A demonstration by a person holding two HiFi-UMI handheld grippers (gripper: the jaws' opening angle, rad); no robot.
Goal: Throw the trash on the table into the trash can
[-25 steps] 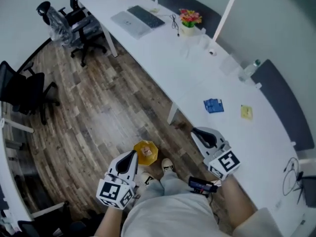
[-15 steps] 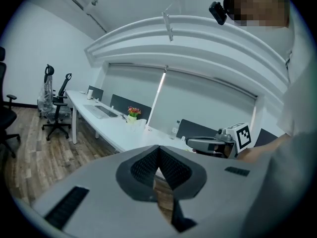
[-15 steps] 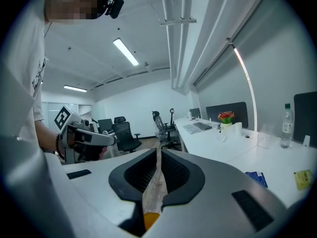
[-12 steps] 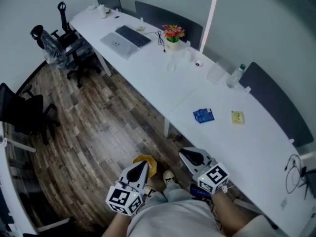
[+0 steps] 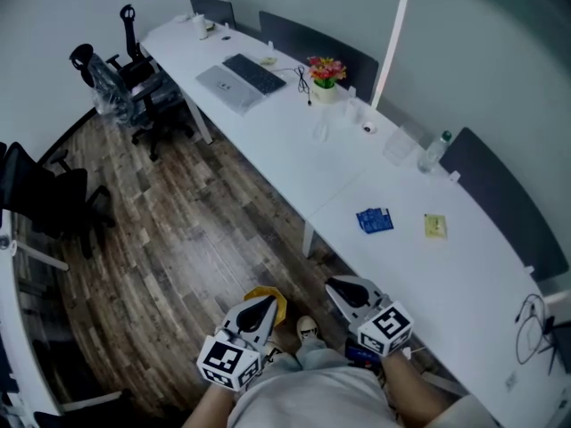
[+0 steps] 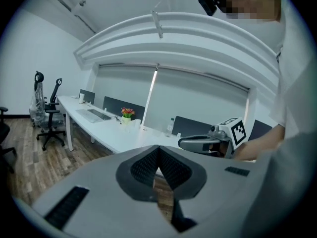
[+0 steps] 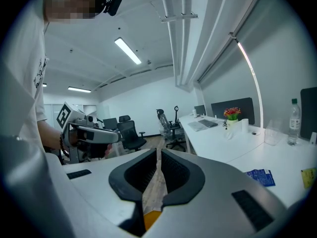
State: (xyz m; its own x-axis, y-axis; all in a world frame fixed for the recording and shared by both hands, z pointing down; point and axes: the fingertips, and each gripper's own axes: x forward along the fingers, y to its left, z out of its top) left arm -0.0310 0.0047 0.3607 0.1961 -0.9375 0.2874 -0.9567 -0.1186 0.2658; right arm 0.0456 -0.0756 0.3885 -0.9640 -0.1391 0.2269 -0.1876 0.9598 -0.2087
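A blue wrapper [image 5: 375, 220] and a yellow scrap [image 5: 434, 226] lie on the long white table [image 5: 294, 159]; the right gripper view also has the blue wrapper [image 7: 260, 176] and the yellow scrap [image 7: 308, 177]. A yellow trash can [image 5: 278, 303] stands on the wood floor by the person's feet, partly hidden by my left gripper [image 5: 260, 308]. My left gripper [image 6: 158, 150] is shut with nothing in it. My right gripper [image 5: 337, 286] hovers at the table's near edge, short of the wrappers. Its jaws [image 7: 158, 152] are shut and hold nothing; floor and a bit of the can show below them.
A laptop [image 5: 230, 86], keyboard [image 5: 254, 71], flower pot [image 5: 326, 68] and water bottle [image 5: 434, 150] stand further along the table. Office chairs [image 5: 134, 78] are at its far end, a black chair [image 5: 45, 194] at the left. Cables [image 5: 526, 315] lie at the table's right.
My left gripper has moved right, in front of the yellow can, which showed whole before. The head view has shifted. Both grippers stay shut.
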